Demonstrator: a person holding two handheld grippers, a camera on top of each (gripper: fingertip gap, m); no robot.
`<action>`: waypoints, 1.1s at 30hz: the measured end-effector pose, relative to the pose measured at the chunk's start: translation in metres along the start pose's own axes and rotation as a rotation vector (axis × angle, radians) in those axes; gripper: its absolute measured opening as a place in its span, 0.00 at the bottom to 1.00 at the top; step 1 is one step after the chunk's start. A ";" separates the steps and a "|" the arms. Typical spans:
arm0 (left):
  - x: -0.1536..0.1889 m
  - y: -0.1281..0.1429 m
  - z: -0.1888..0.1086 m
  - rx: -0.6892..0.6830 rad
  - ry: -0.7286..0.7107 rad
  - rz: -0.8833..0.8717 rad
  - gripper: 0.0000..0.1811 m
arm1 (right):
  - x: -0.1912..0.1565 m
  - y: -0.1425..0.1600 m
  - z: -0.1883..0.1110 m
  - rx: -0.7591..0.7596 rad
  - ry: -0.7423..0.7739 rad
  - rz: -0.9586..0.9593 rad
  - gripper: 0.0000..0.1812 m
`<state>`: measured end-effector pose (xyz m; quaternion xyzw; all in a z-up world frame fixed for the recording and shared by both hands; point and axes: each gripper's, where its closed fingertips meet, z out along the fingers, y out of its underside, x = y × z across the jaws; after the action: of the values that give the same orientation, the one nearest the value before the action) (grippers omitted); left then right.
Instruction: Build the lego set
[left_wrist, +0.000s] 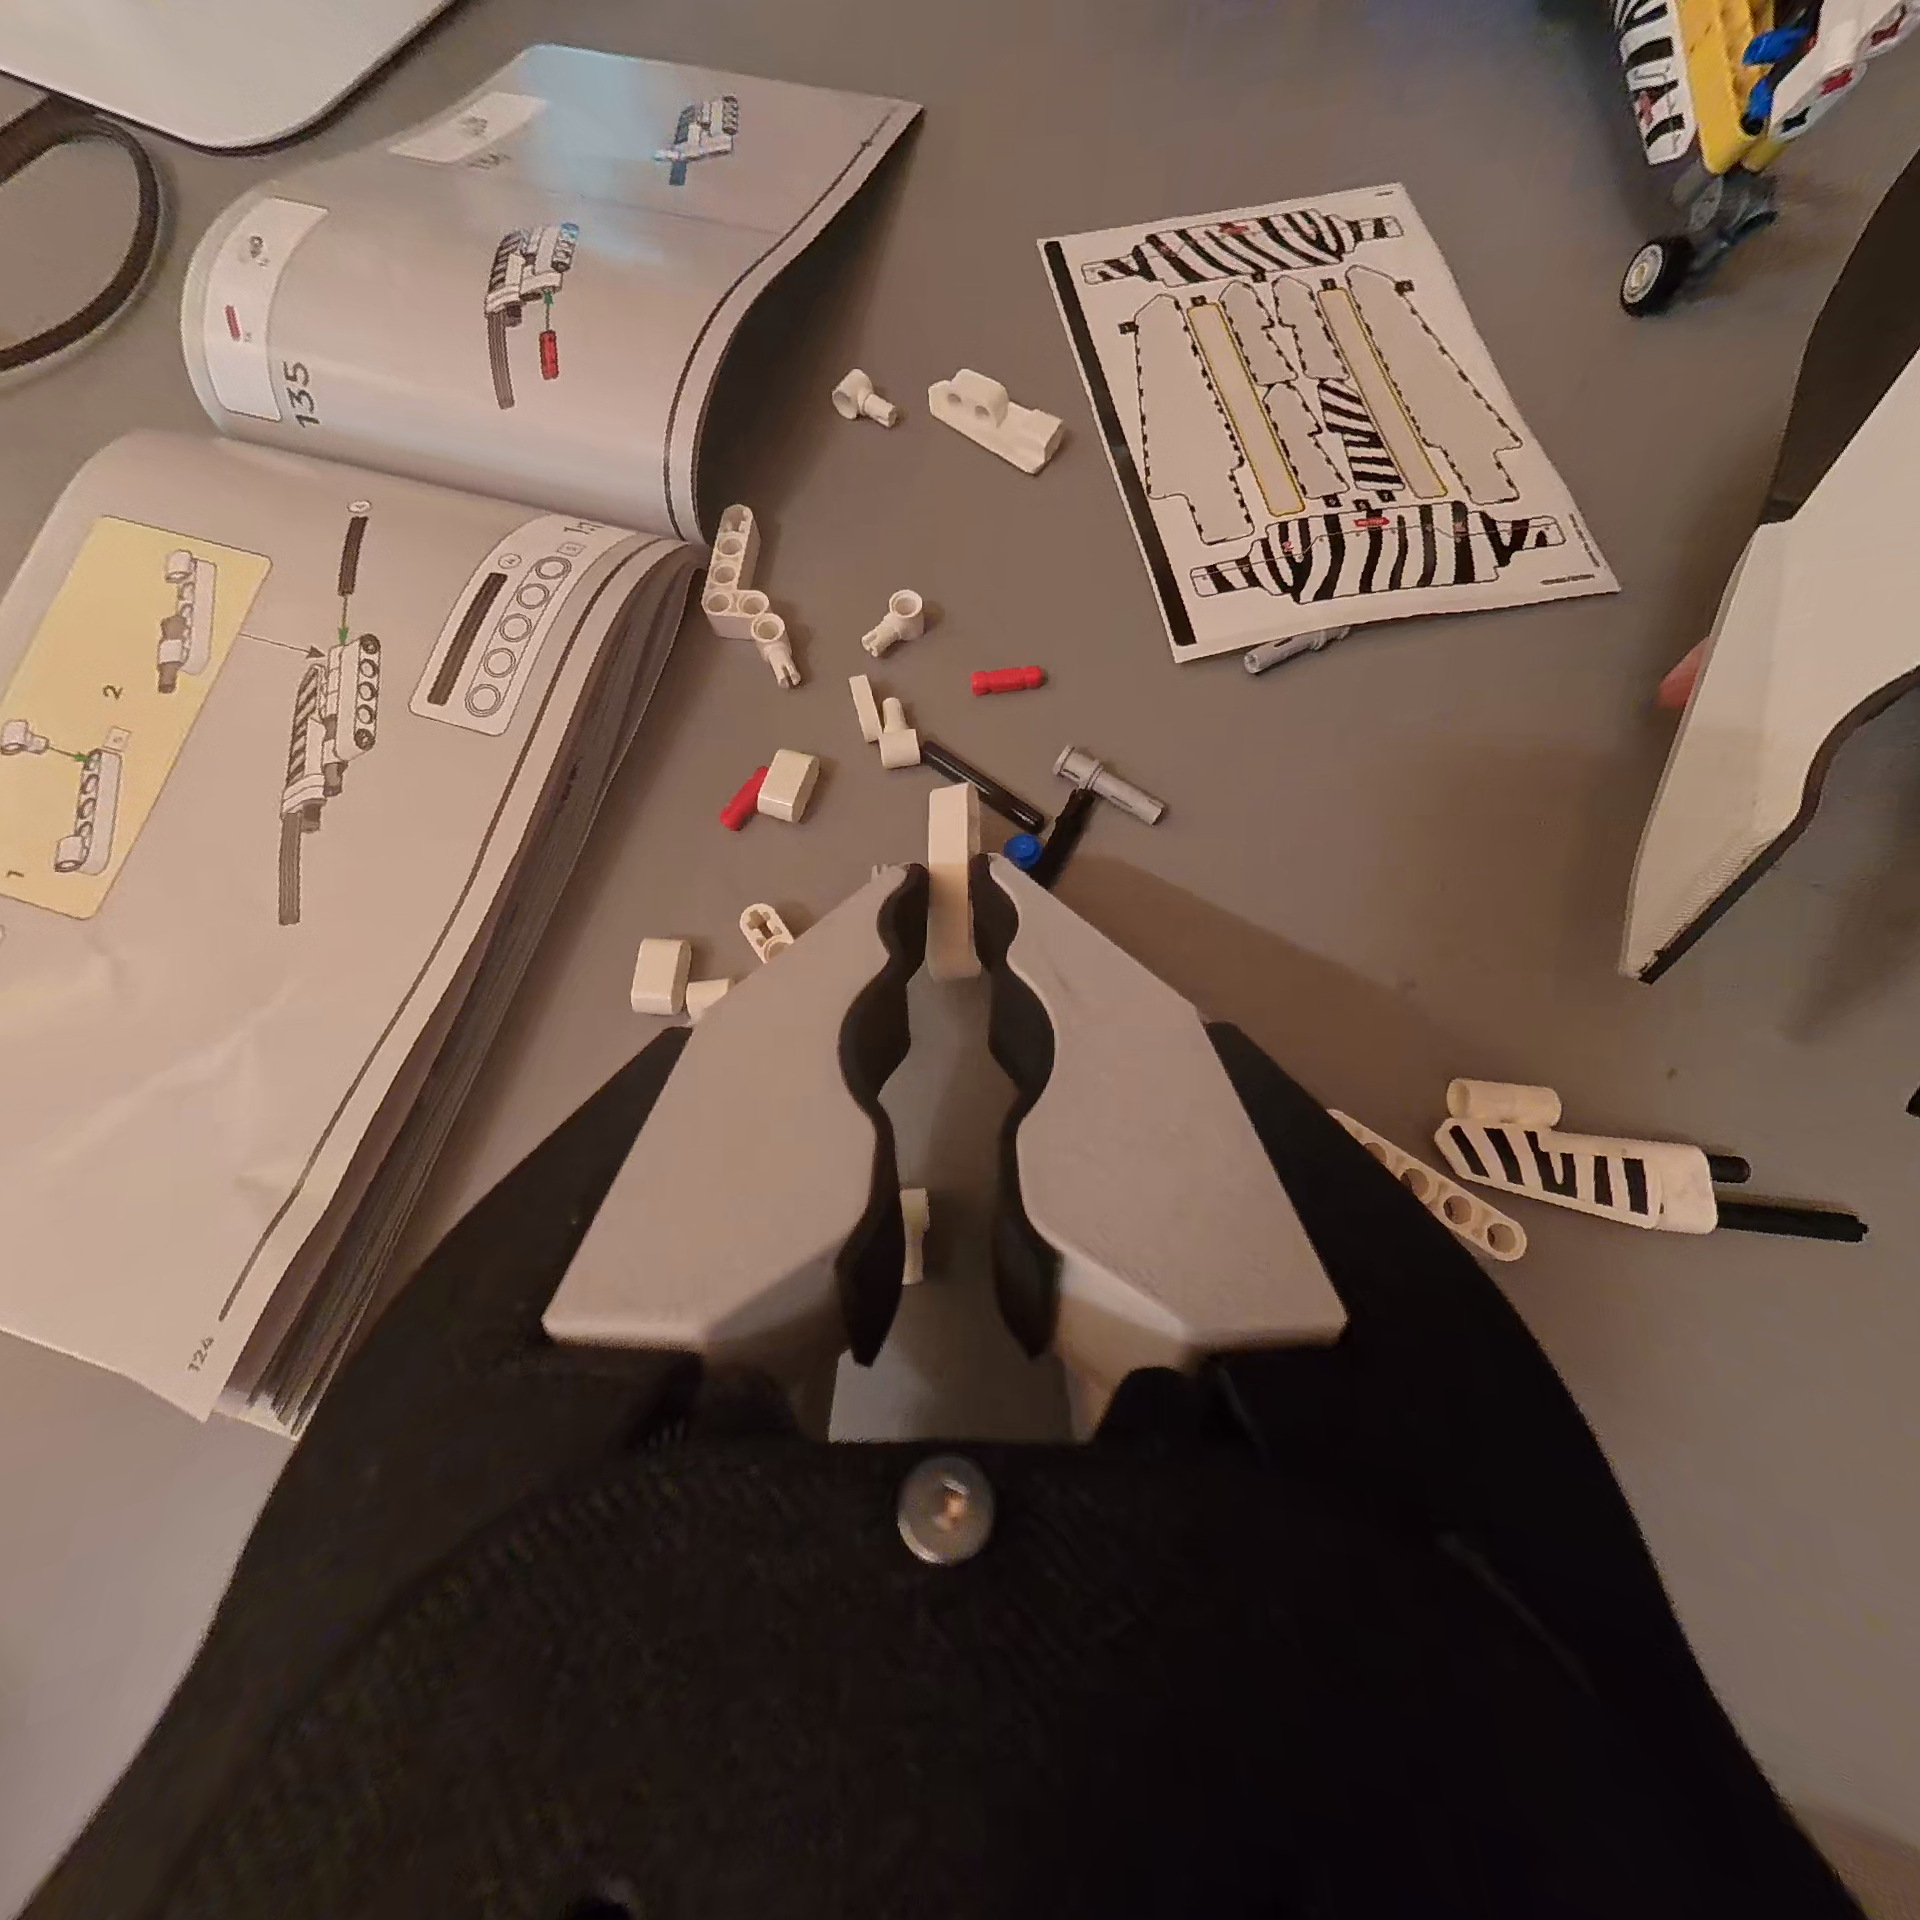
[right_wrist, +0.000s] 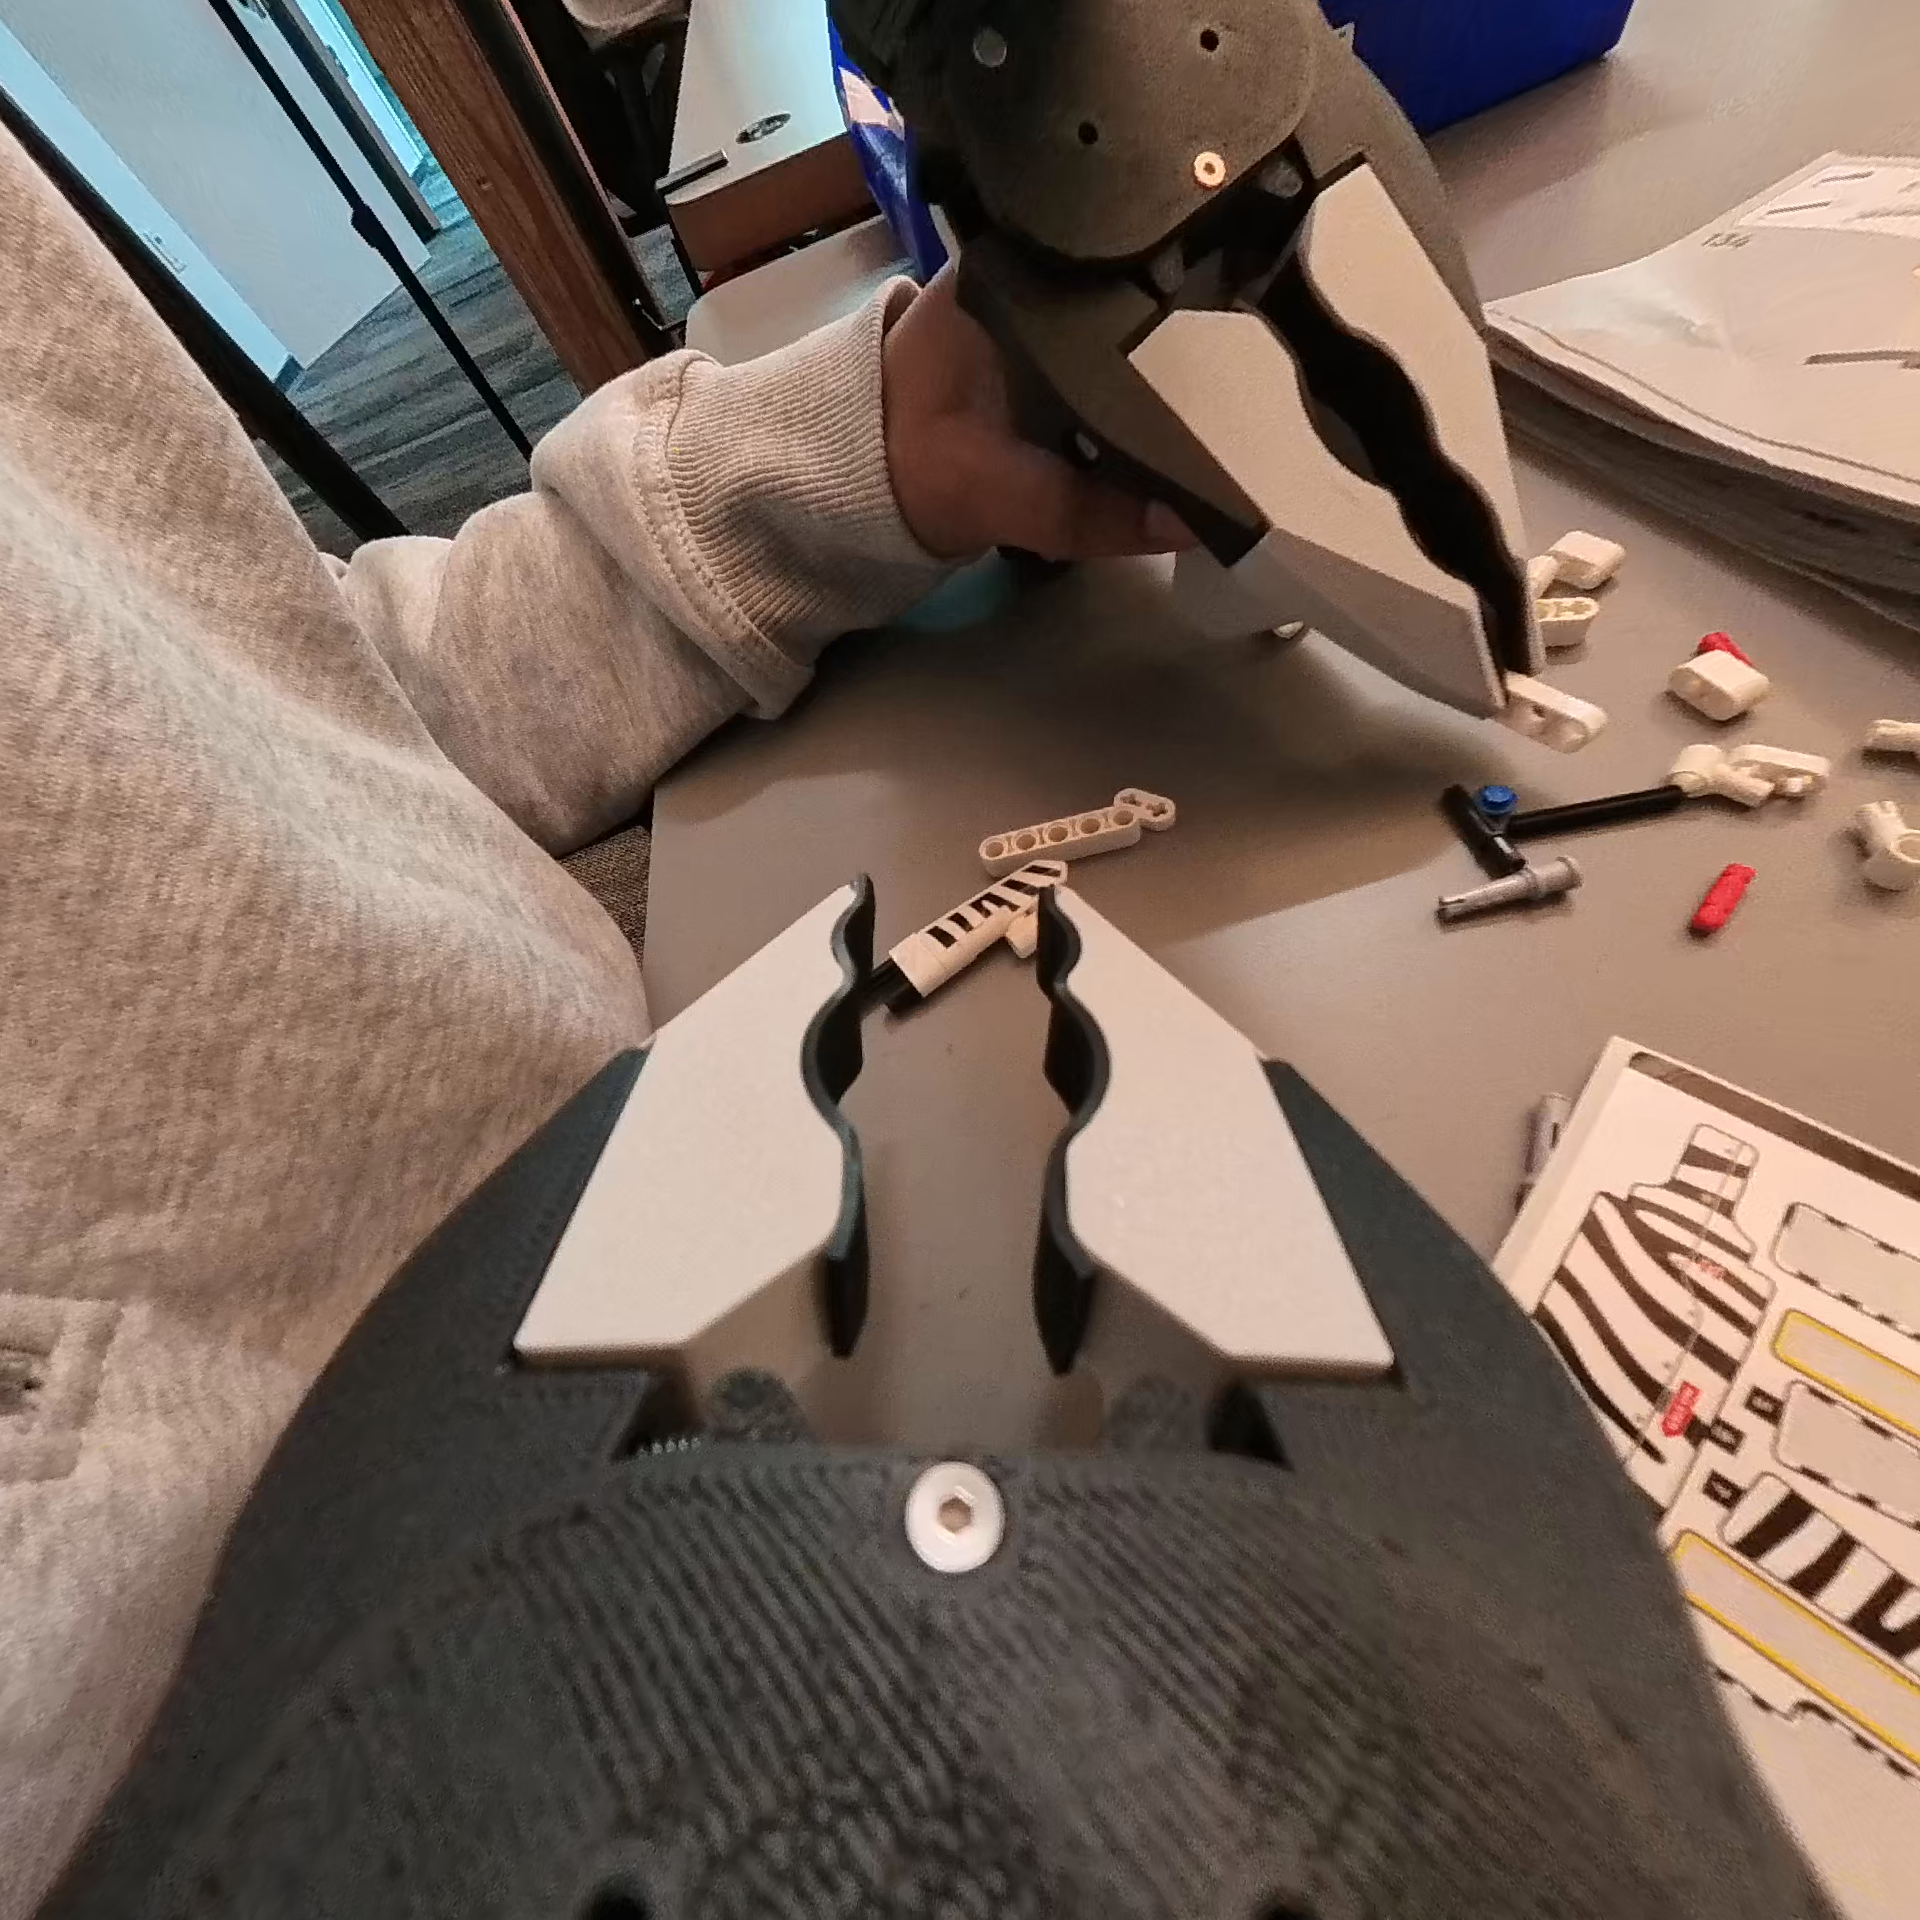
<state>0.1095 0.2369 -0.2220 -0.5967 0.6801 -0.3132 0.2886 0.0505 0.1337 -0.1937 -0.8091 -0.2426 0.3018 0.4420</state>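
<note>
My left gripper (left_wrist: 951, 878) is shut on a small white beam (left_wrist: 954, 847), held edge-up just above the grey table. In the right wrist view the same gripper (right_wrist: 1517, 665) comes down from the top with the white beam (right_wrist: 1553, 712) sticking out of its tip. My right gripper (right_wrist: 951, 914) is open and empty. A zebra-striped white panel with black axles (right_wrist: 977, 935) lies between its fingertips on the table. A thin white liftarm (right_wrist: 1081, 831) lies just beyond it. Both also show in the left wrist view, panel (left_wrist: 1579, 1179) and liftarm (left_wrist: 1444, 1195).
An open instruction booklet (left_wrist: 312, 727) lies left. A zebra sticker sheet (left_wrist: 1320, 416) lies ahead right. Loose white connectors, red pins (left_wrist: 1006, 680), a black axle (left_wrist: 982, 779), a grey pin (left_wrist: 1107, 784) and a blue pin (left_wrist: 1023, 847) are scattered between. A part-built model (left_wrist: 1725, 94) stands far right. A grey sleeve (right_wrist: 312, 727) fills the left. My right tips are about 9 cm from the grey pin (left_wrist: 1107, 784), my left tips only 4 cm. Seen from the right wrist view (right_wrist: 1509, 882) as well.
</note>
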 end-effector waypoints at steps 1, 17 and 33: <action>0.000 0.000 0.000 0.000 0.000 0.001 0.05 | 0.000 0.000 0.000 0.000 0.000 0.000 0.17; -0.043 -0.051 -0.066 0.511 -0.077 -0.249 0.05 | 0.000 0.001 0.001 -0.005 0.003 -0.004 0.17; -0.042 -0.055 -0.070 0.529 -0.114 -0.194 0.05 | 0.000 0.001 0.002 -0.011 0.008 -0.011 0.17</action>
<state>0.0960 0.2788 -0.1344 -0.5796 0.4971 -0.4719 0.4408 0.0498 0.1341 -0.1957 -0.8116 -0.2468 0.2947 0.4400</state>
